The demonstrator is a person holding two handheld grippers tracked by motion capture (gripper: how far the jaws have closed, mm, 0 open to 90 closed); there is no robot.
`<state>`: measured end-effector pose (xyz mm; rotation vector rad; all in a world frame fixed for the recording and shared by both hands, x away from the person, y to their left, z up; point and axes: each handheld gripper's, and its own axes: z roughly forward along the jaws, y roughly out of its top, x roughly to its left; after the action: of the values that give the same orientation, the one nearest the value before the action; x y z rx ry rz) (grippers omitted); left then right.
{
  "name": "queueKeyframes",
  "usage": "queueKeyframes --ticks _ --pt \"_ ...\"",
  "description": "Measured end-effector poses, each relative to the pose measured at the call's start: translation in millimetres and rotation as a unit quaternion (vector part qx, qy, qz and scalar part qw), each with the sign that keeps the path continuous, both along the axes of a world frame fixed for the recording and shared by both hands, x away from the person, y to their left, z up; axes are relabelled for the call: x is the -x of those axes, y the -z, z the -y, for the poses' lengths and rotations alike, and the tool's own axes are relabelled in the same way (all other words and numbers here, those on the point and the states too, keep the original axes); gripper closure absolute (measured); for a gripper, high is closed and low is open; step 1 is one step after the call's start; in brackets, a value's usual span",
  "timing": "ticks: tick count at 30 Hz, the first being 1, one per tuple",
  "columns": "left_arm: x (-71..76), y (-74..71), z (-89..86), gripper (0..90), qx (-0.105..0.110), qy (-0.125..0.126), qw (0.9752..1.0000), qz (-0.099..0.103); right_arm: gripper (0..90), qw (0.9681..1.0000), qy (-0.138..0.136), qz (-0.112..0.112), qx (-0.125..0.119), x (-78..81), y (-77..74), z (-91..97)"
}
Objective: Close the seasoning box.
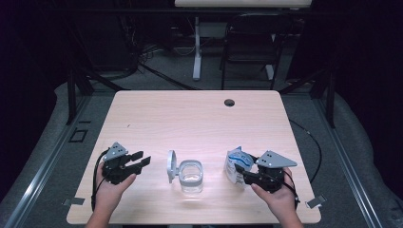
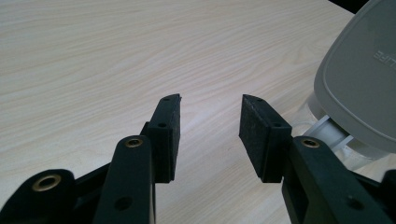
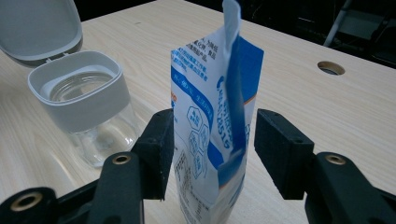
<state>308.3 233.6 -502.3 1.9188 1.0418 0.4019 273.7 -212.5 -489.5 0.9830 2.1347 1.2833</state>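
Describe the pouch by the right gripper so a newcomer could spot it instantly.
On the pale wooden table, look along the near edge, right of the clear jar with the flipped-open grey lid. There a pouch stands upright between the open jaws of the right gripper. It is the only blue-and-white printed thing here, its top torn open.

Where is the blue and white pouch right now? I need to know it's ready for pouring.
The blue and white pouch stands upright on the table's right side, between the open right gripper's jaws, right of the open-lidded clear jar.
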Motion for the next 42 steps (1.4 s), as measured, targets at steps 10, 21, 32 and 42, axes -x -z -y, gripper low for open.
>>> queueKeyframes --ticks 10,21,32,42 --pt "0.1 0.4 -0.5 58.7 -0.002 0.0 1.0 -0.002 46.3 0.9999 0.01 0.009 -0.005 2.6 10.2 -1.5" --pt "0.2 0.4 -1.3 57.9 -0.006 0.0 1.0 -0.001 44.4 0.9998 0.018 0.005 0.0 7.9 28.1 -3.1" --pt "-0.1 0.5 -1.7 57.7 -0.007 -0.001 1.0 0.001 42.5 0.9997 0.024 0.0 -0.002 6.2 46.3 -2.1" --pt "-0.8 2.6 -2.0 57.7 -0.003 -0.005 1.0 0.0 41.6 0.9997 0.024 -0.003 0.005 3.2 58.2 -4.6"
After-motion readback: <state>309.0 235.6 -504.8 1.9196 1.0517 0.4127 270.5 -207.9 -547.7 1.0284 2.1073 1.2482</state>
